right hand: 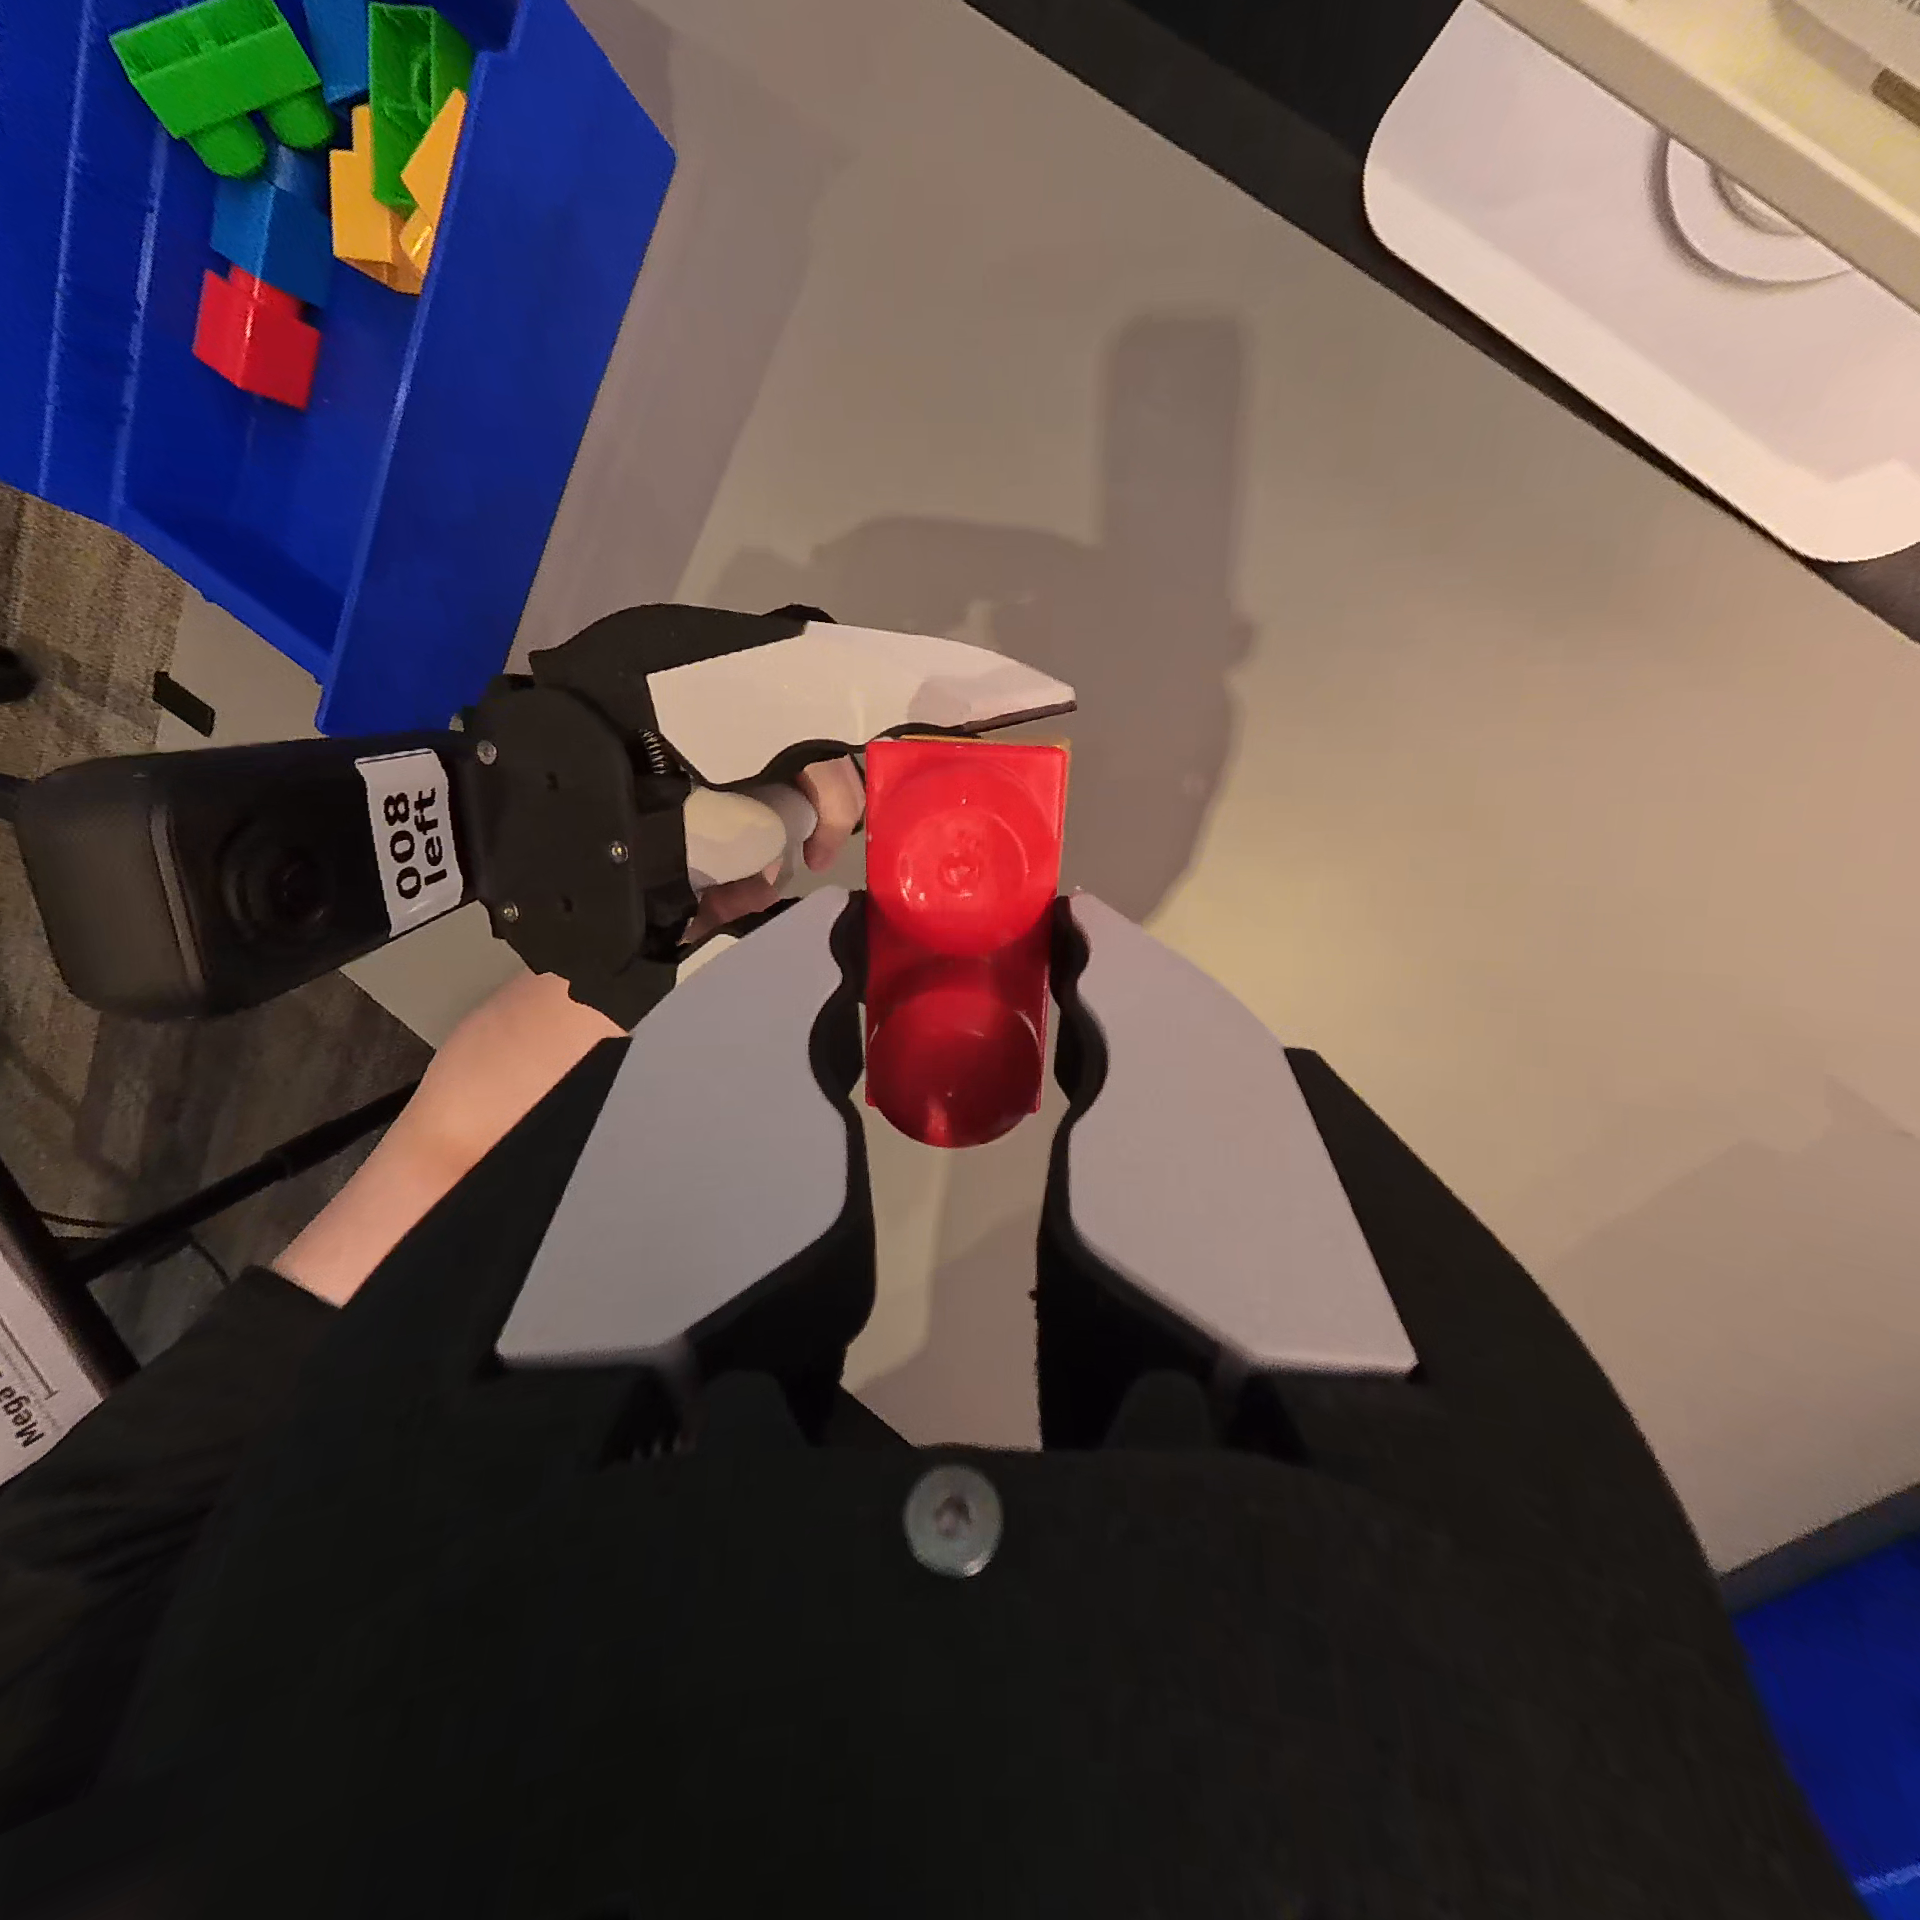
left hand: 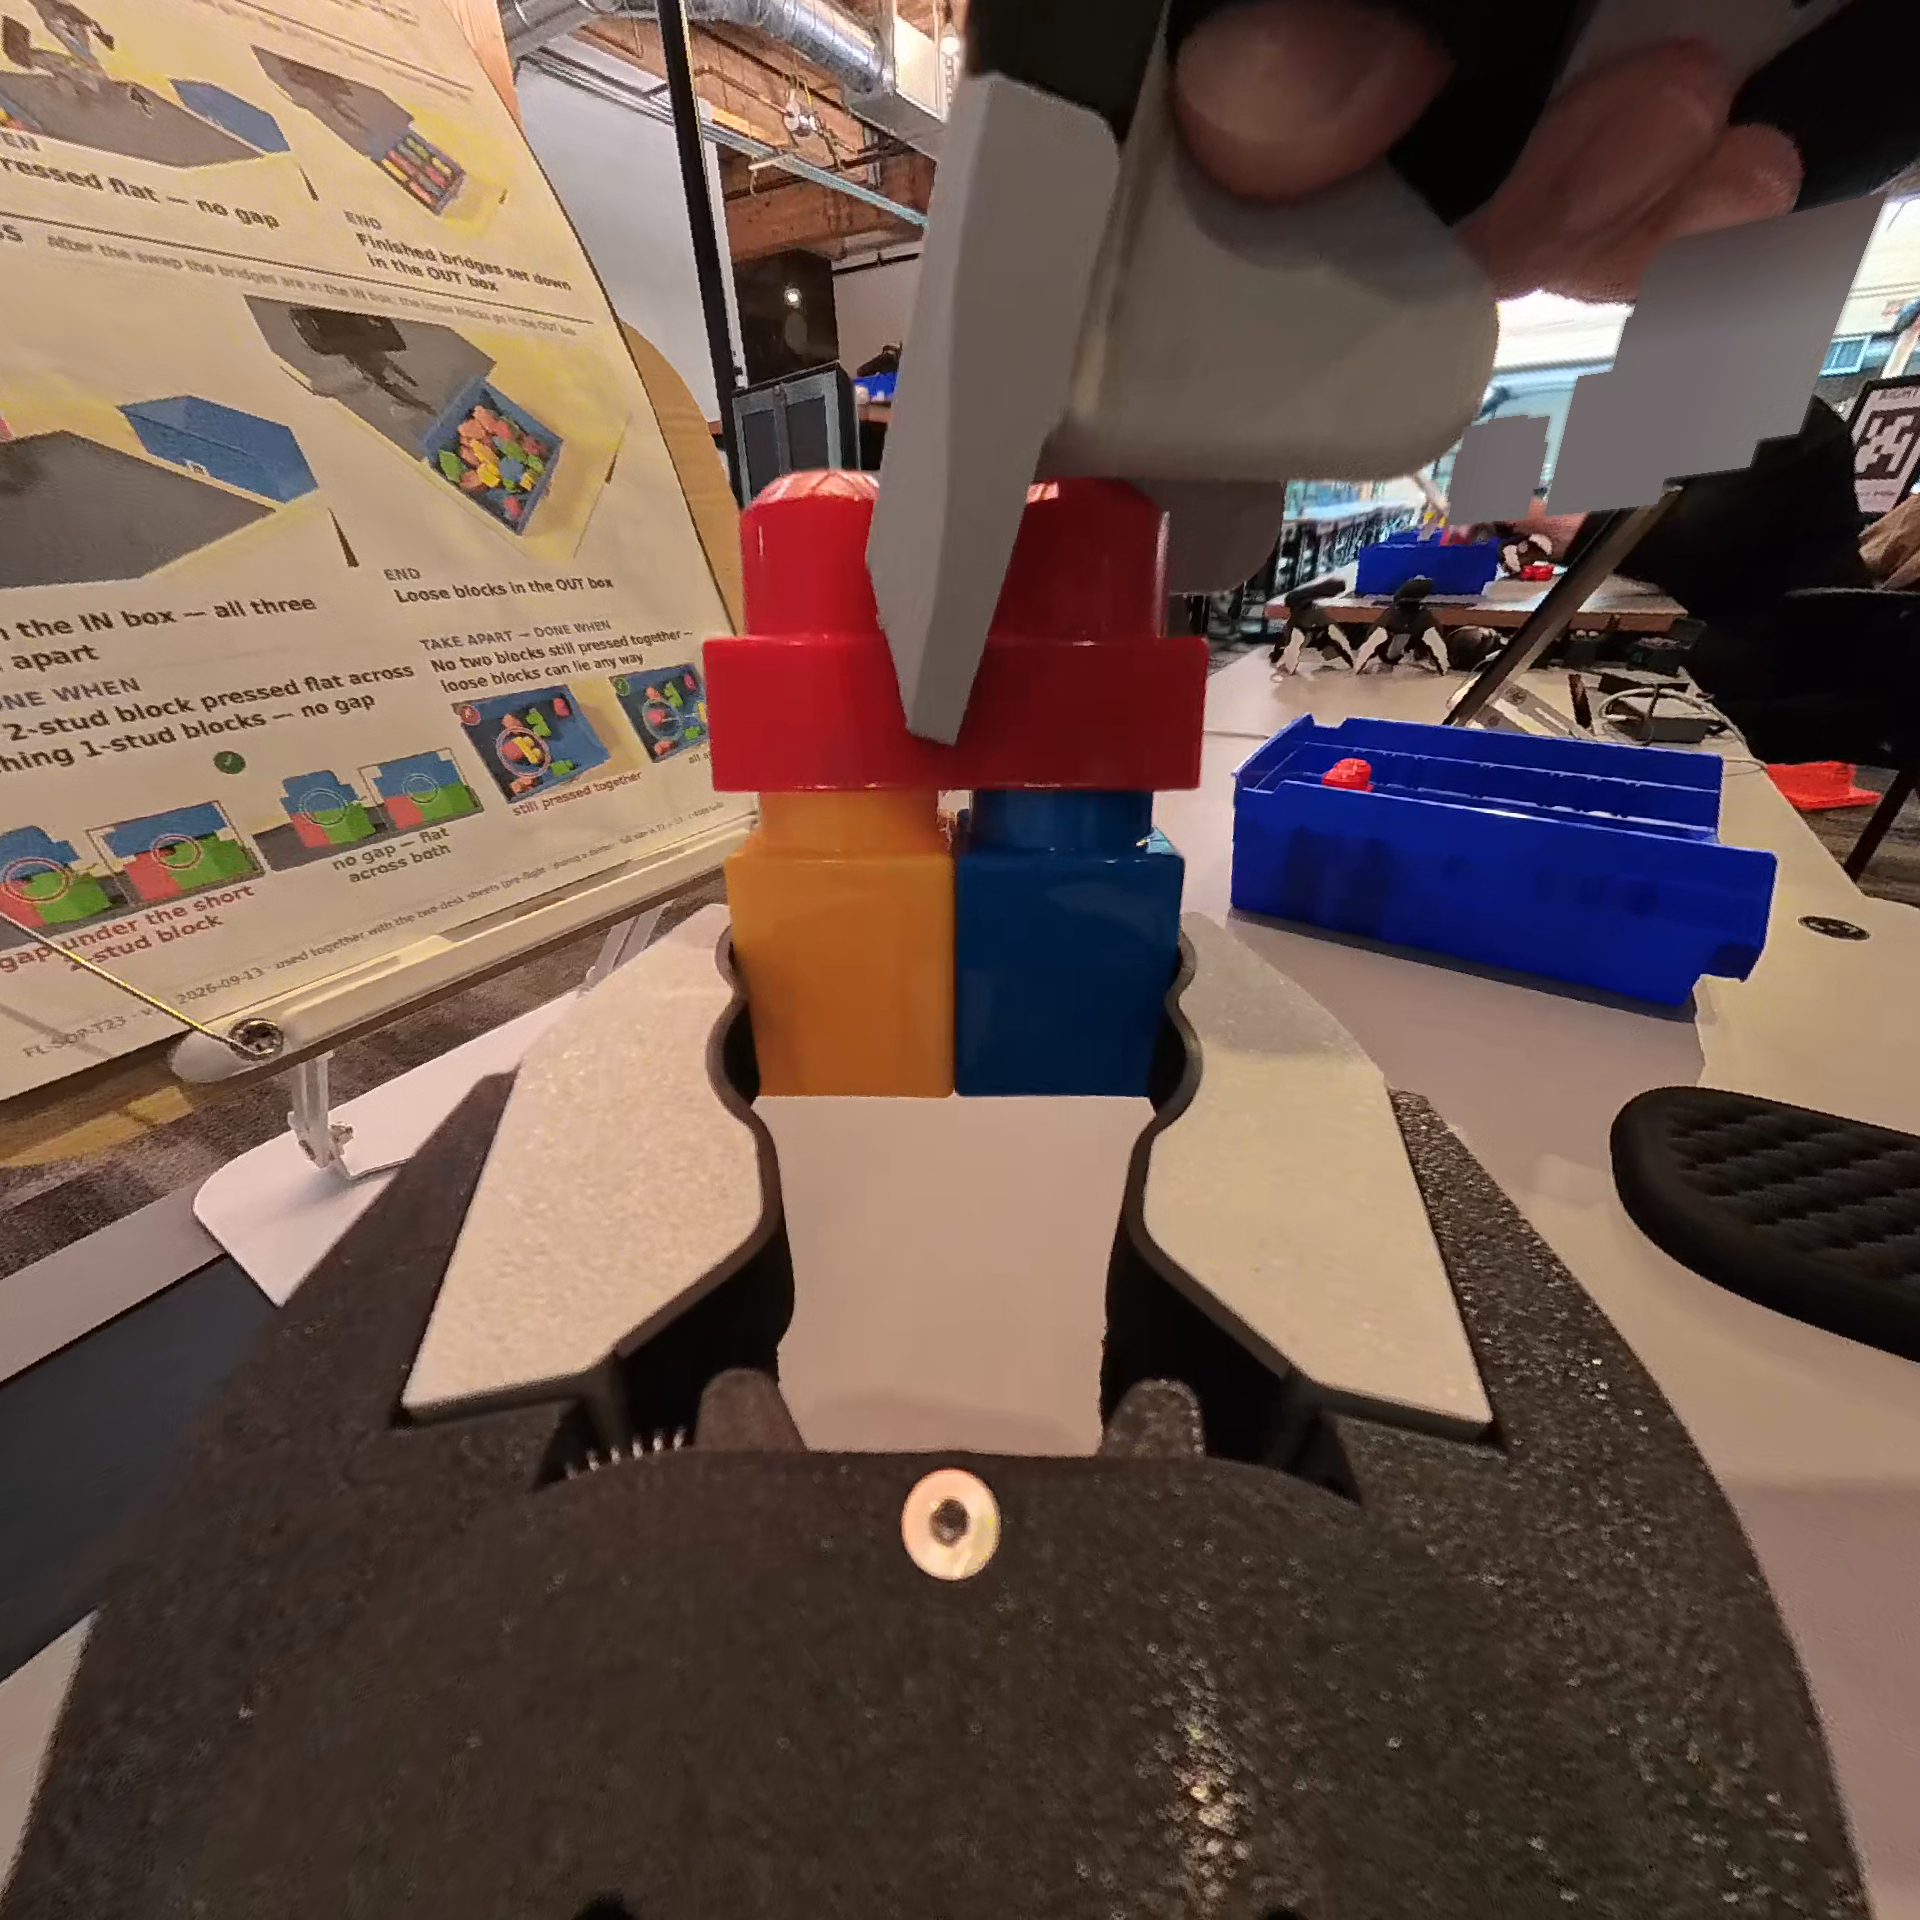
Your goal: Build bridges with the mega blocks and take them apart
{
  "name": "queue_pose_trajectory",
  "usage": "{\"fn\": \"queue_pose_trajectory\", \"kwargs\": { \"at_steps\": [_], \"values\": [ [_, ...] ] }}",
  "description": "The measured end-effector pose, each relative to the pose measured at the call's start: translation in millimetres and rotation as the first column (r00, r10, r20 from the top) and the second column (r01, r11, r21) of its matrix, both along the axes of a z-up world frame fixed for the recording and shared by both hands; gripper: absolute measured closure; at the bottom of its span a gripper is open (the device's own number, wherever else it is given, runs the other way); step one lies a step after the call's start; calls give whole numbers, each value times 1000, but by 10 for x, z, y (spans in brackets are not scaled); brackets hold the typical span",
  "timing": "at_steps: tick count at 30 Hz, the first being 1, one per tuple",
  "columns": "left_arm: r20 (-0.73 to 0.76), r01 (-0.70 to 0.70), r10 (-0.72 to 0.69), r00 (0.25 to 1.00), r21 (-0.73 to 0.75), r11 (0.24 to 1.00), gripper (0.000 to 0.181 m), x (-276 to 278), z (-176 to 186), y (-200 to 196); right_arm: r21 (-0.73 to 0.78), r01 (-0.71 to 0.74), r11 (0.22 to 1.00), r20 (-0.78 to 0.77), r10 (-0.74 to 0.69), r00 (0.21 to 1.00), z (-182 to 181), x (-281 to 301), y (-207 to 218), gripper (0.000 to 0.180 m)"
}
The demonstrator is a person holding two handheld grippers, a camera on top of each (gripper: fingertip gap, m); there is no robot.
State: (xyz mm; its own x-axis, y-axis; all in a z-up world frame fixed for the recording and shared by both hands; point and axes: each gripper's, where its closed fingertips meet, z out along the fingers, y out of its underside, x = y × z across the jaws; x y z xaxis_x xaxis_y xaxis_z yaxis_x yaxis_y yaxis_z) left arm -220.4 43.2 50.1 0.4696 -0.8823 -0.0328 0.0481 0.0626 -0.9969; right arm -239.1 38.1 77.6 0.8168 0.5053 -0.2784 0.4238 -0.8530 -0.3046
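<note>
In the left wrist view my left gripper (left hand: 954, 935) is shut on an orange one-stud block (left hand: 842, 966) and a blue one-stud block (left hand: 1060, 966), held side by side and upright. A red two-stud block (left hand: 831, 717) sits across both; a strip of each lower stud shows under it. My right gripper (right hand: 956, 935) comes from above and is shut on the red block (right hand: 961, 831). One of its grey fingers (left hand: 966, 416) crosses the red block's front. The left gripper's finger (right hand: 862, 675) shows beside the block in the right wrist view.
A blue bin (left hand: 1496, 862) with one red block (left hand: 1348, 774) stands on the white table to the right. Another blue bin (right hand: 416, 468) holds several loose blocks (right hand: 281, 156). An instruction sheet on a stand (left hand: 312, 520) is at the left, its white base (right hand: 1610, 312) nearby. Both grippers' tips are close together, under 4 cm apart.
</note>
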Motion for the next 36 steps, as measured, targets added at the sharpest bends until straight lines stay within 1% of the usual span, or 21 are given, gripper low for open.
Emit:
{"fn": "queue_pose_trajectory", "kwargs": {
  "at_steps": [1,6,10,18,21,26,36],
  "values": [
    [-7,-4,4,1000,3,1000,107,0,-2,-1,-3,-4,1000,5,4,1000,-1,0,-6,147],
    [-21,-18,18,1000,5,1000,107,5,11,-15,-9,-16,1000,37,16,999,8,9,-23,147],
    [-38,-40,40,998,13,999,107,20,6,-15,16,-45,999,124,42,991,-17,38,-29,147],
    [-7,-48,48,999,26,999,107,7,70,-50,-37,-41,998,63,43,997,25,24,-69,147],
    [-1,-47,47,999,15,999,107,14,75,-51,-31,-34,999,39,35,999,21,26,-62,147],
    [-24,-58,58,998,2,998,107,38,39,-44,-16,-47,999,73,48,996,-30,61,-53,147],
    [12,-67,68,998,-16,998,107,-16,110,-44,-12,-45,999,-15,45,999,6,12,-34,147]
  ]
}}
